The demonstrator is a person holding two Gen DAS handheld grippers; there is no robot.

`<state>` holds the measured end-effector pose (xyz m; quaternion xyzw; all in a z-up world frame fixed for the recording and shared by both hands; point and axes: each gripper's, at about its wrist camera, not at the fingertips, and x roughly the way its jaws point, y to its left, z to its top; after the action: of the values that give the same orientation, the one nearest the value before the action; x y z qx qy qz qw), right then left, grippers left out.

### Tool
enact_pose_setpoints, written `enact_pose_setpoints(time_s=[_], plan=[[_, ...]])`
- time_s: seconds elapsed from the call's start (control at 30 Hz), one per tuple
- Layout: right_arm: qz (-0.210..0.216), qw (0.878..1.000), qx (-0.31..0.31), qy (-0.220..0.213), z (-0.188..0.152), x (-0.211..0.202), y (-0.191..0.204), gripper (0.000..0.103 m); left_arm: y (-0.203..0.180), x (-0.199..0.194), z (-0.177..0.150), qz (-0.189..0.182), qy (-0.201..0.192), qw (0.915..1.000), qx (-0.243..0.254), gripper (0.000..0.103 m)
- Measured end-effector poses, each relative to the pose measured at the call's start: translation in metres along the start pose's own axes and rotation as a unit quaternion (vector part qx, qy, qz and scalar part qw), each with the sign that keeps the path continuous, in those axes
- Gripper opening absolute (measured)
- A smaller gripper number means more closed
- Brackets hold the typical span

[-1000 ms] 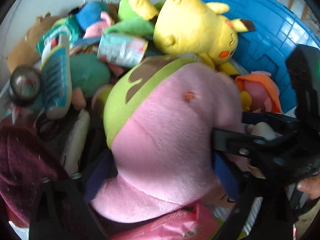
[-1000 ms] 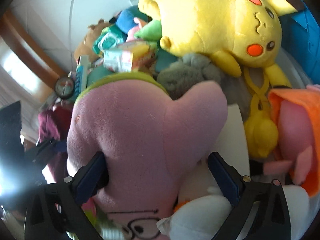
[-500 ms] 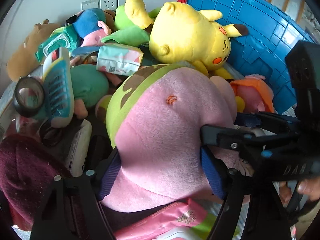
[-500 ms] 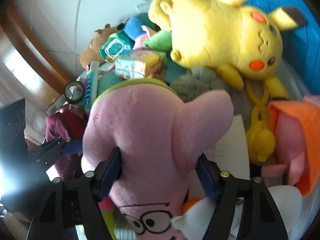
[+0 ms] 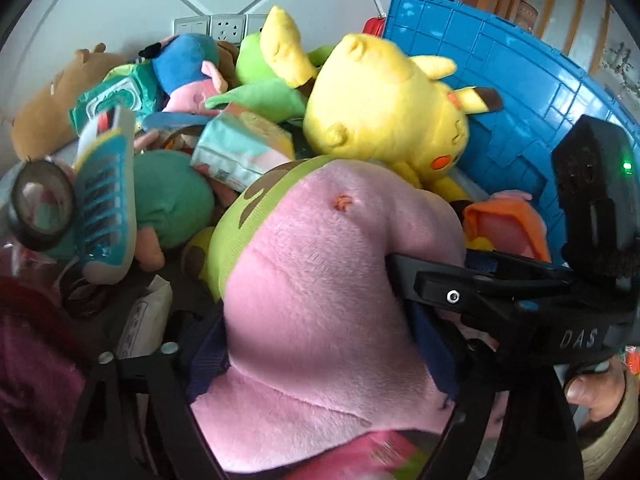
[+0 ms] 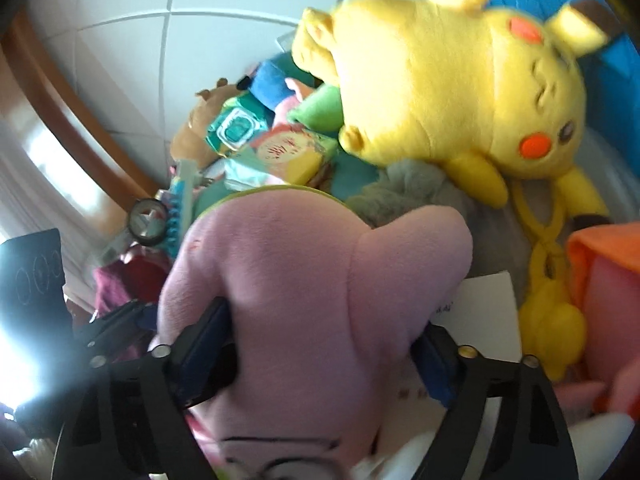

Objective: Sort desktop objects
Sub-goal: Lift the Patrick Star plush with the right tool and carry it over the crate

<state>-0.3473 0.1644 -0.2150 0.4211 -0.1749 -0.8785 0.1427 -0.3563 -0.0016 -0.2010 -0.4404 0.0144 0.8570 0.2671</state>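
Against the white tiled wall stands a blue crate (image 5: 520, 76), and before it lies a heap of soft toys and packets. Biggest in the heap is the pink plush (image 5: 328, 304) with its green band, lying on top at the near side. Both tools are on it: the left hand-held gripper (image 5: 320, 356) has just been closing and its blue pads (image 5: 204, 356) press into the plush from either side; the right hand-held gripper (image 6: 320, 348) has been closing likewise and is clamped on the same toy, nearer its drawn face. In the left view the right tool's black body crosses in from the right, with a fingertip (image 5: 584, 392) of the person showing below it. Behind the pink plush rests a yellow plush (image 5: 392, 120), leaning on the crate. An orange toy (image 5: 508, 228) lies to the right, a brown plush (image 5: 52, 108) far left. Smaller things follow: a tissue packet (image 5: 240, 152), a teal-ribbed item (image 5: 108, 204), perhaps a shoe, and a tape roll (image 5: 42, 204) beside it.
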Motion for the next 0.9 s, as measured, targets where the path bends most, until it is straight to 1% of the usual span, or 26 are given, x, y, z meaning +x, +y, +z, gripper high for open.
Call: enact_pose_setpoints(time_s=[0.07, 0.17, 0.3, 0.4, 0.57, 0.77, 0.9], plan=[[-0.014, 1.0, -0.016, 0.001, 0.008, -0.015, 0.015, 0.082, -0.007, -0.013, 0.007, -0.003, 0.005, 1.0, -0.003, 0.084], [-0.006, 1.0, -0.015, -0.006, 0.021, -0.046, 0.022, 0.082, -0.02, -0.04, 0.024, -0.001, -0.003, 1.0, 0.007, 0.083], [0.001, 0.999, -0.025, -0.028, 0.038, -0.088, 0.032, 0.082, -0.043, -0.077, 0.048, 0.012, -0.026, 0.9992, 0.027, 0.083], [0.0, 0.998, -0.039, -0.046, 0.053, -0.121, 0.042, 0.082, -0.058, -0.101, 0.062, 0.011, -0.044, 0.9985, 0.032, 0.083], [0.0, 0.995, -0.059, -0.074, 0.07, -0.166, 0.051, 0.082, -0.091, -0.138, 0.081, 0.016, -0.081, 0.9956, 0.044, 0.083], [-0.012, 0.992, -0.073, -0.103, 0.083, -0.213, 0.056, 0.082, -0.127, -0.166, 0.097, 0.009, -0.104, 0.9927, 0.061, 0.083], [-0.021, 0.991, -0.068, -0.113, 0.078, -0.237, 0.05, 0.082, -0.143, -0.172, 0.101, 0.0, -0.104, 0.9918, 0.074, 0.083]])
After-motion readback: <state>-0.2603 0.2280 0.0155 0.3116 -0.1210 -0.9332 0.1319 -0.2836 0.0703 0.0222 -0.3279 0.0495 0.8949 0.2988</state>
